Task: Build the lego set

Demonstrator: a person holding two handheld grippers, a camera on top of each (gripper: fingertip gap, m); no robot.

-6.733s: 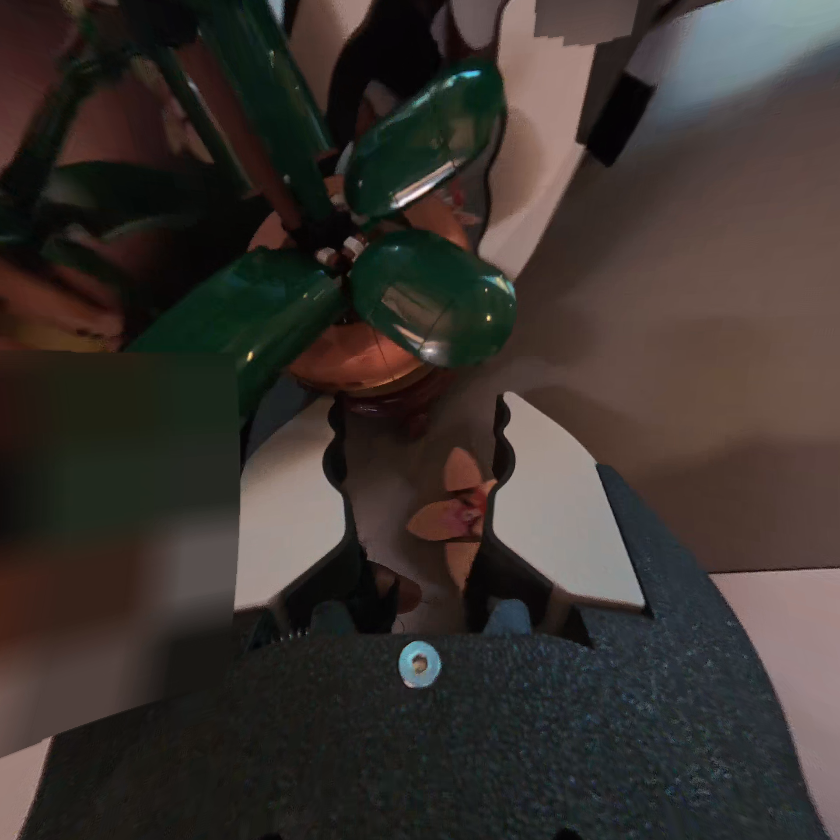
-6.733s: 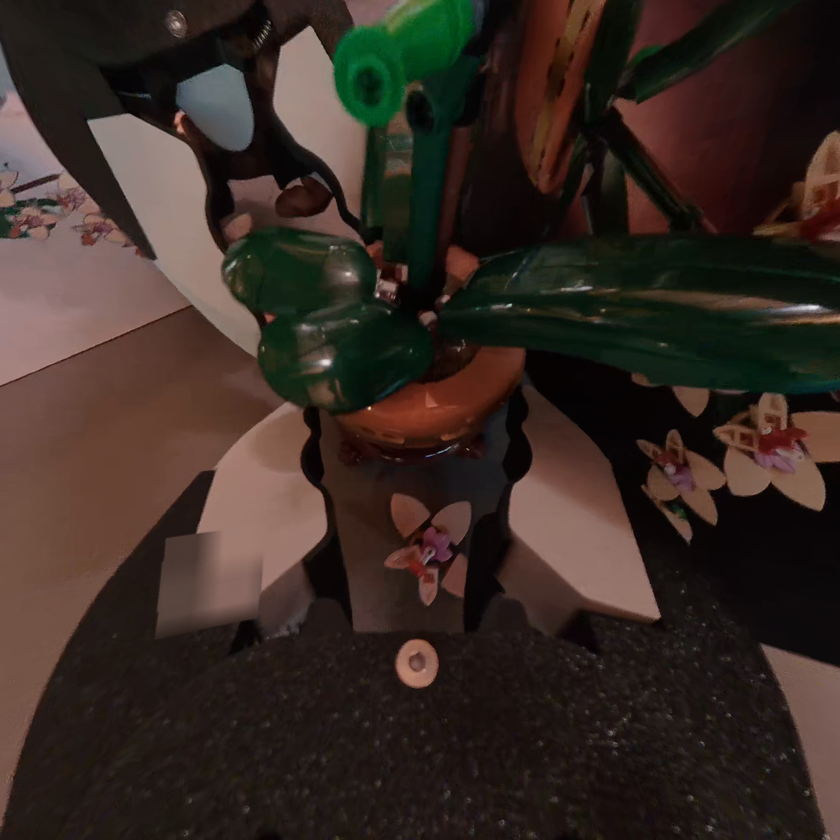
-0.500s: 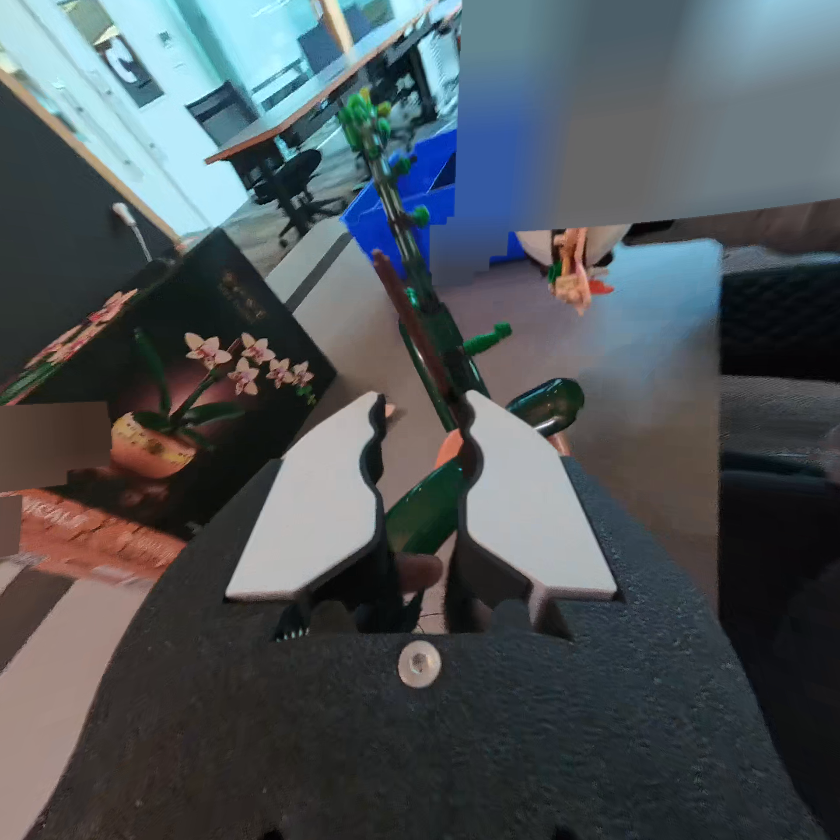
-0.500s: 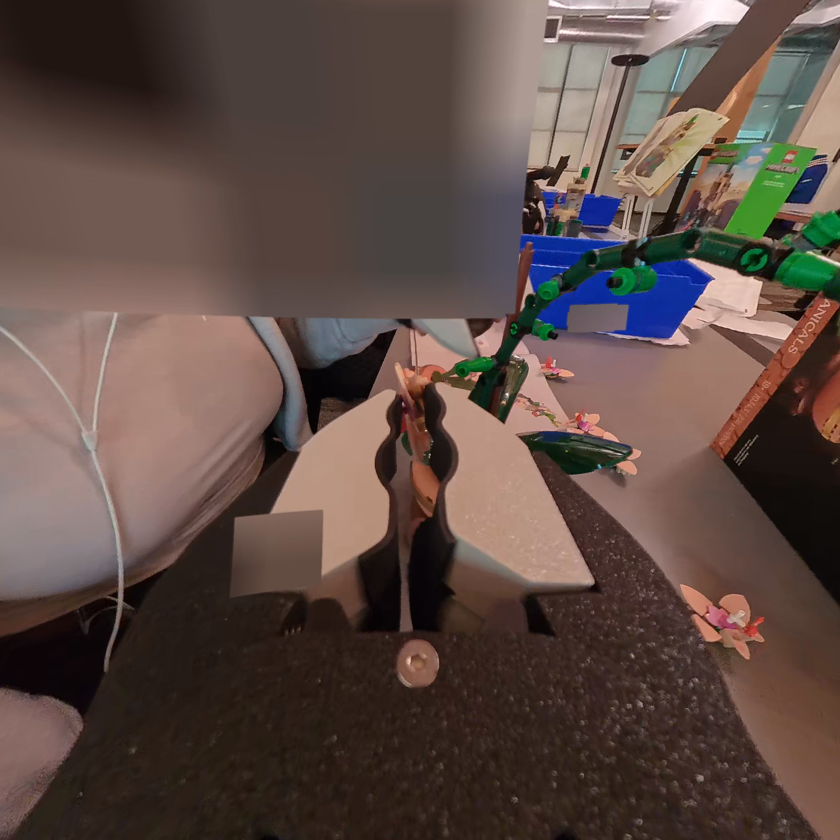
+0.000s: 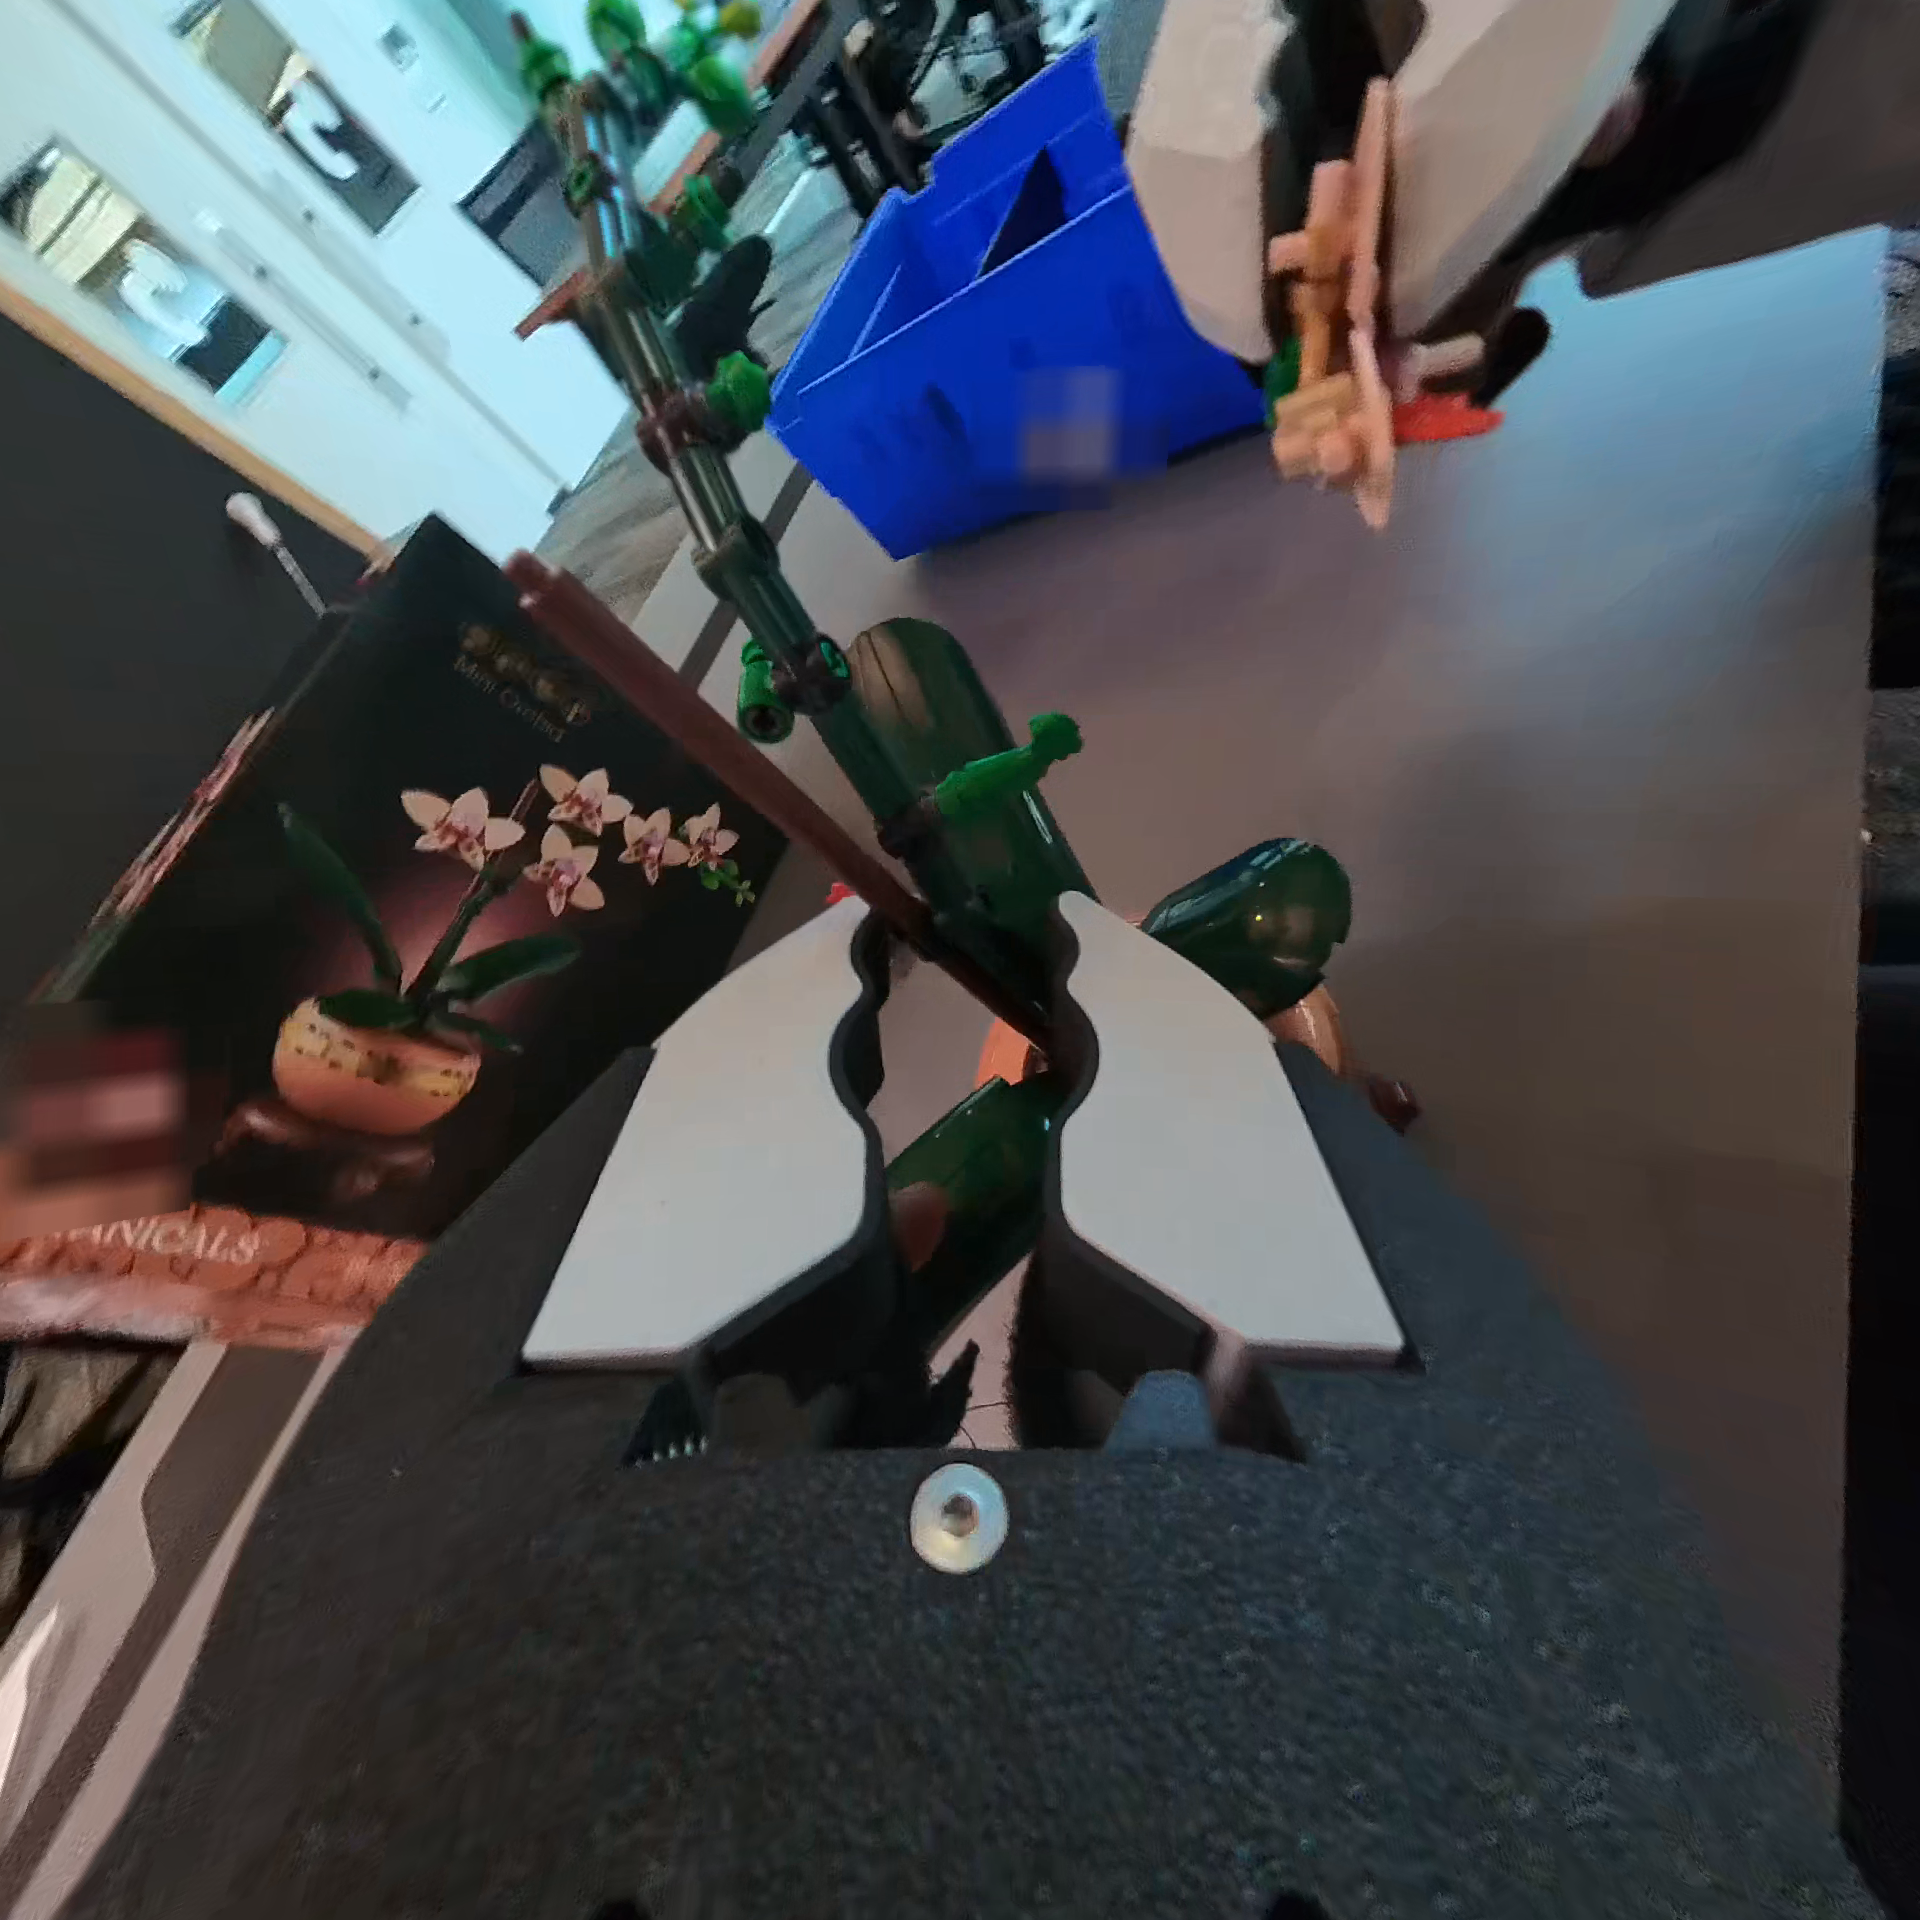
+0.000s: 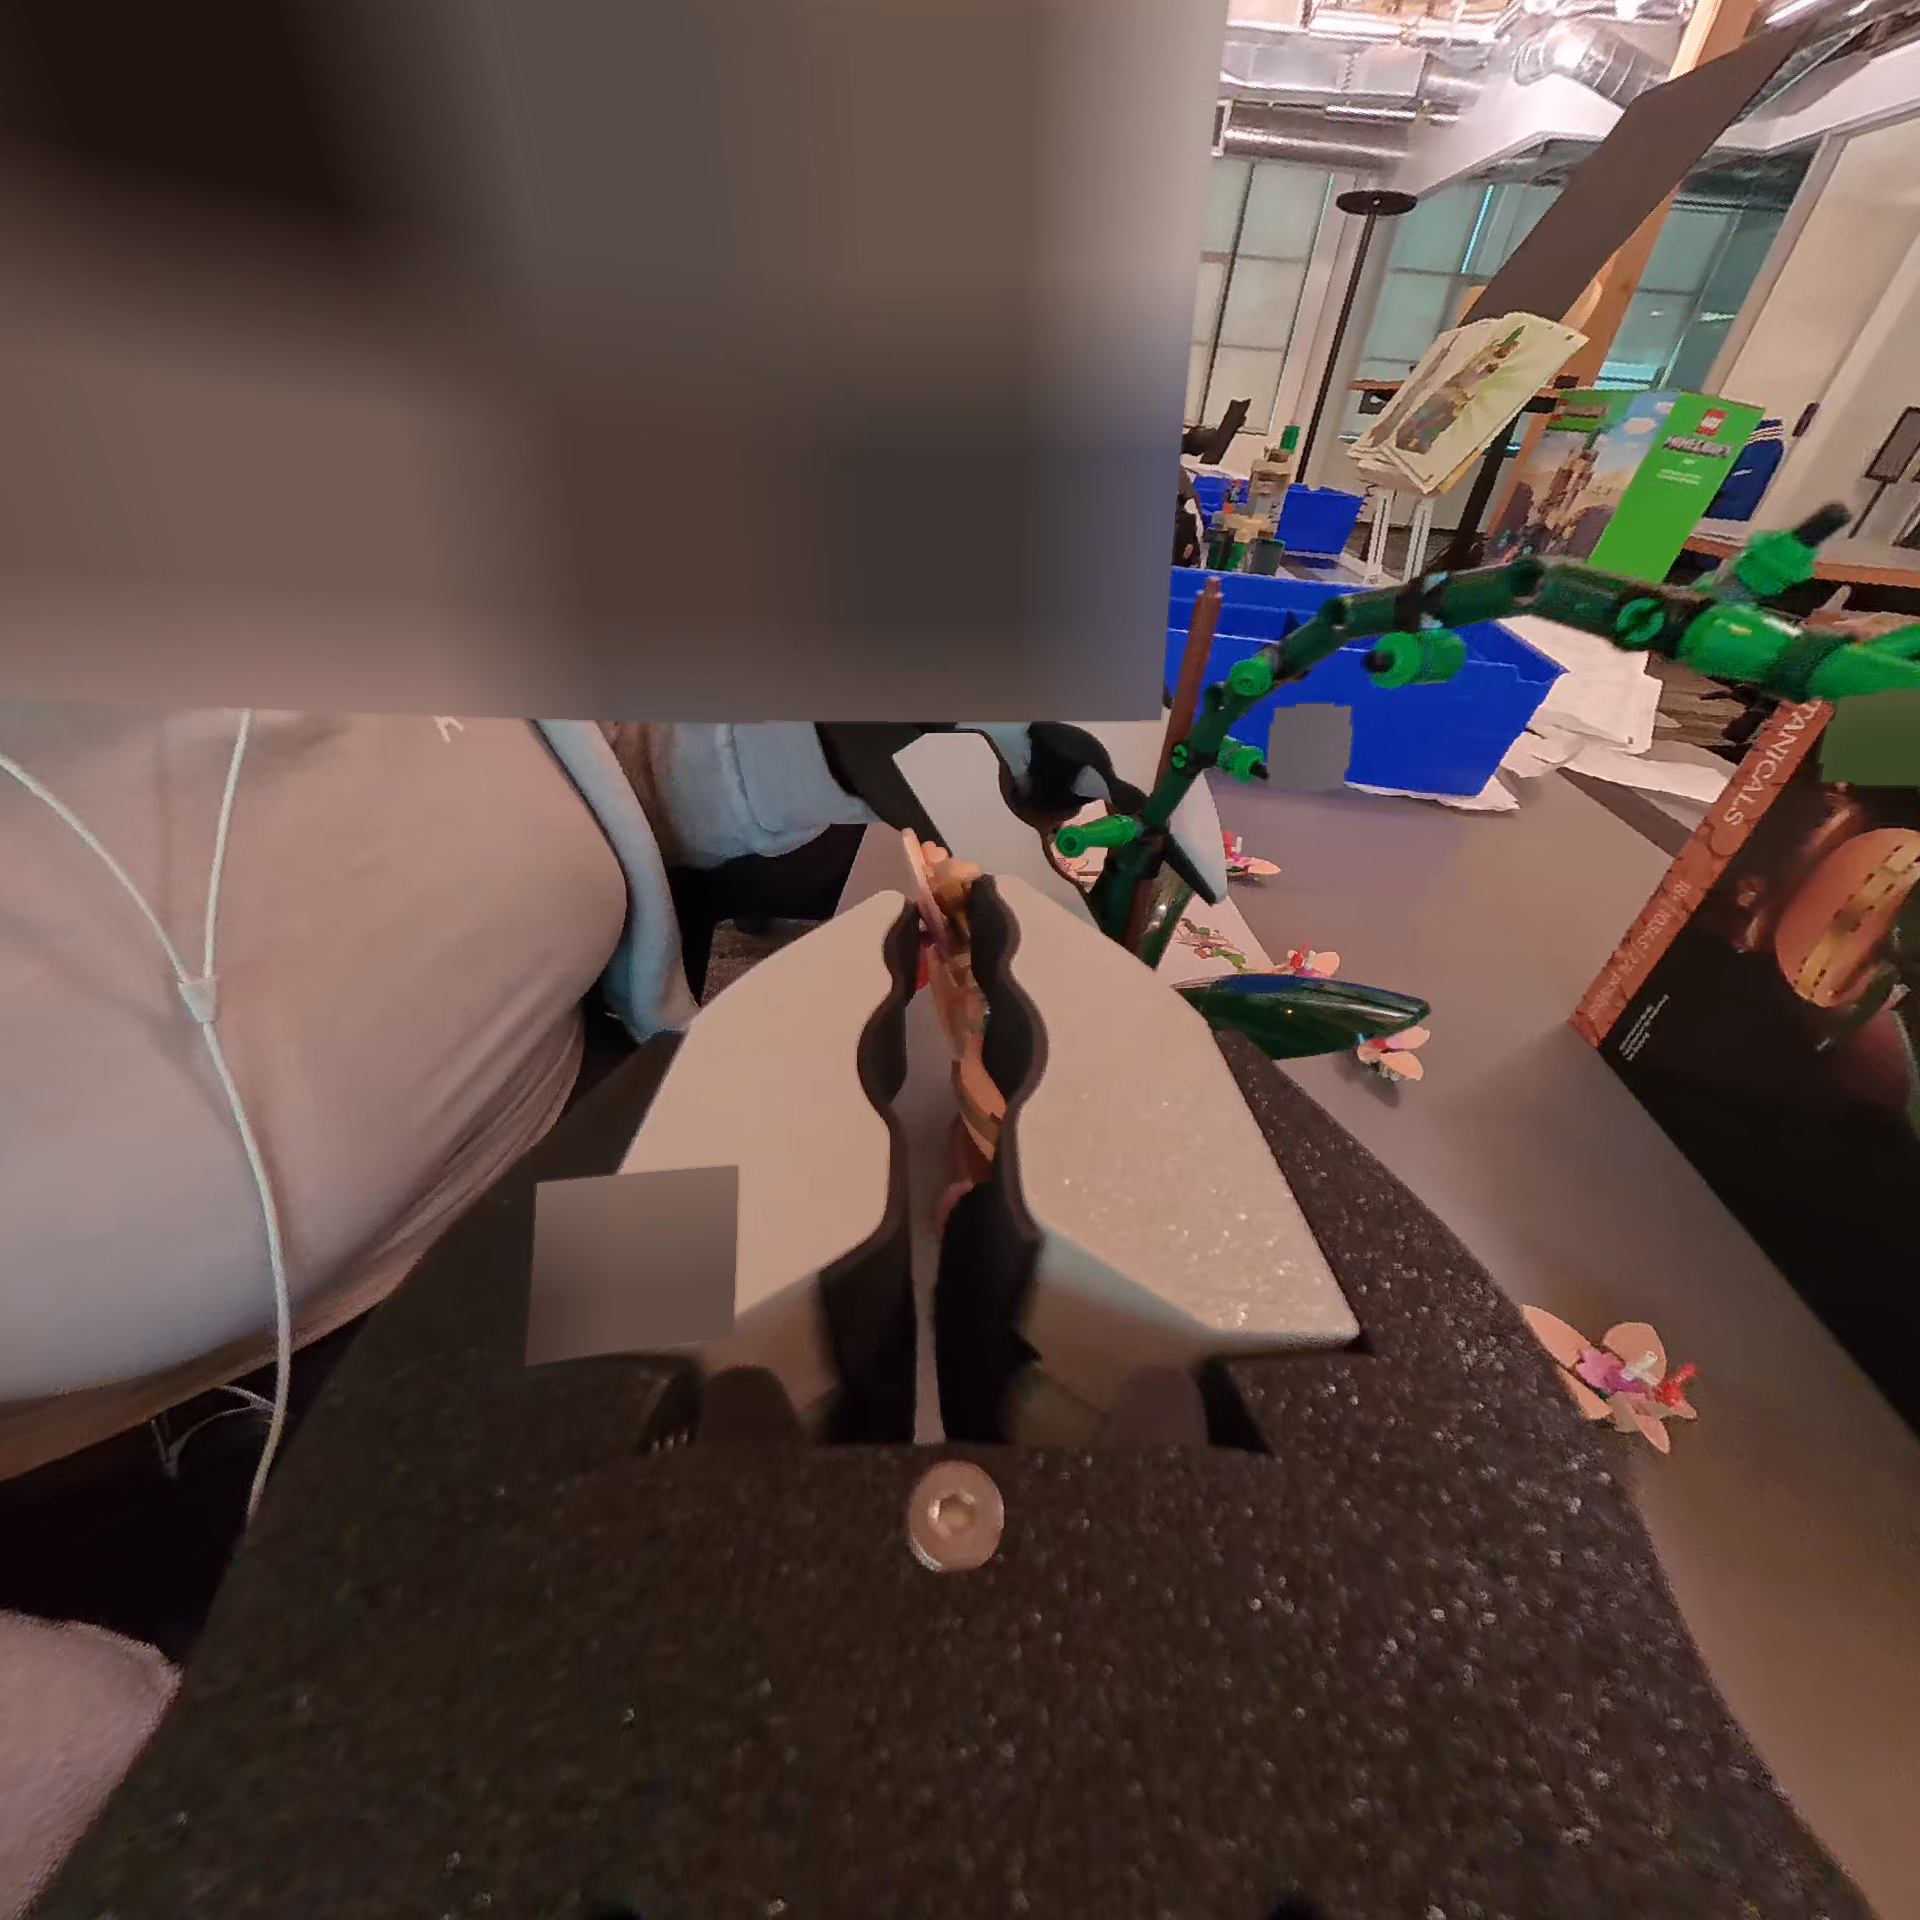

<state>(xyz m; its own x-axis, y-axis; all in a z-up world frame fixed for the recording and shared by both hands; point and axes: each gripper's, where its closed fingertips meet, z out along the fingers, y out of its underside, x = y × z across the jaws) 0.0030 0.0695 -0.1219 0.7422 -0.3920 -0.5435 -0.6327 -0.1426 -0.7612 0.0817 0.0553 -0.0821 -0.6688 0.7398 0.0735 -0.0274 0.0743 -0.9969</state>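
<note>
The orchid model has a jointed green stem [image 5: 727, 551], a brown support rod [image 5: 707, 727], dark green leaves [image 5: 1247, 925] and a terracotta pot [image 5: 1003, 1060]. My left gripper [image 5: 961, 925] is closed around the base of the stem and rod, just above the pot. My right gripper [image 6: 951, 904] is shut on a pink orchid flower [image 6: 951, 977], held edge-on between the fingers. In the left wrist view the right gripper [image 5: 1330, 312] hangs with the flower [image 5: 1340, 343] at the upper right, apart from the stem. The stem [image 6: 1455, 613] arches to the right in the right wrist view.
The set's dark box [image 5: 416, 883] stands left of the plant and also shows in the right wrist view [image 6: 1766, 987]. A blue bin [image 5: 997, 312] sits behind. Loose pink flowers [image 6: 1621, 1371] [image 6: 1392, 1049] lie on the grey table. A person's torso [image 6: 312, 1039] is at the left. Spacing between my two grippers at the tips: around 9 centimetres.
Since 6.7 s ago both grippers have left the pot; the right now holds a flower, the left has closed on the stem. In the last half second the flower came nearer the stem.
</note>
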